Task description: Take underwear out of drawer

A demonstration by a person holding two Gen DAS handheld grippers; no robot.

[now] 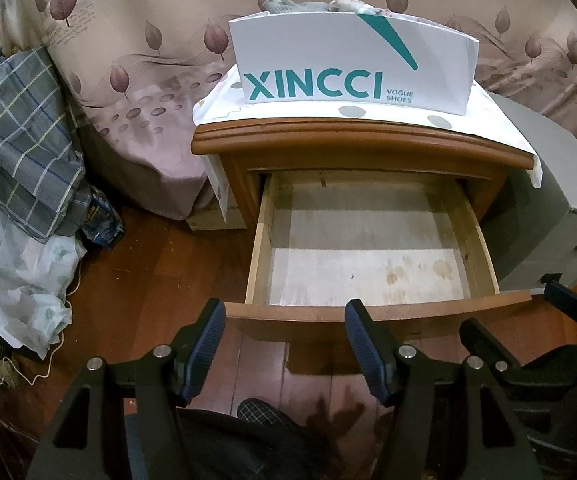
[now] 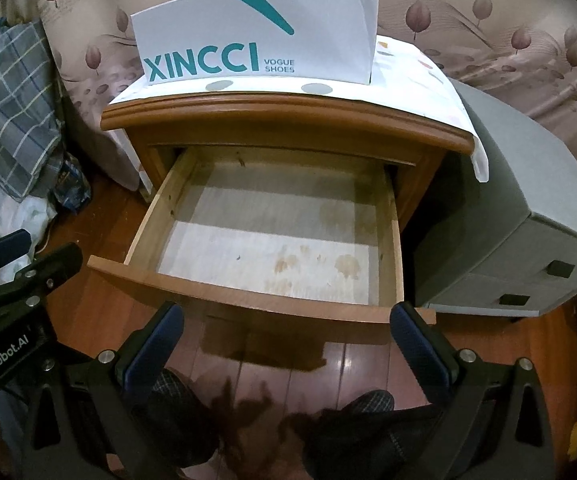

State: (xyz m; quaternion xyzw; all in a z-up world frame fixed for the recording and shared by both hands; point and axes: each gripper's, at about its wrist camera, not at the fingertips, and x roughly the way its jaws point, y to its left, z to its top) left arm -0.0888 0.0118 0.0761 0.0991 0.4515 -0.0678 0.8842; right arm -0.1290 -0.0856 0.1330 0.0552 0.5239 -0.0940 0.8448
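Close to me, both tools hang over the floorboards just short of the drawer front: the left gripper (image 1: 284, 346) has its fingers spread with nothing between them, and the right gripper (image 2: 284, 350) is spread wider still, equally bare. The side of the left one, seen from the right wrist, reads "GenRobot.AI". Past them the drawer (image 2: 392, 220) stands pulled well out of the wooden nightstand (image 2: 288, 114), and its pale, stained bottom shows no garment at all. The underwear (image 1: 312, 5) seems to be the crumpled grey and pale cloth peeking over the back rim of the white shoe box (image 1: 352, 60), which sits at the rear edge of the nightstand top; I can't tell the pieces apart. The box front reads "XINCCI VOGUE SHOES" in teal. The risks I'd guess: the jutting drawer front gets knocked by a gripper or a knee, or a reach over it tips the light box off the cloth-covered top.
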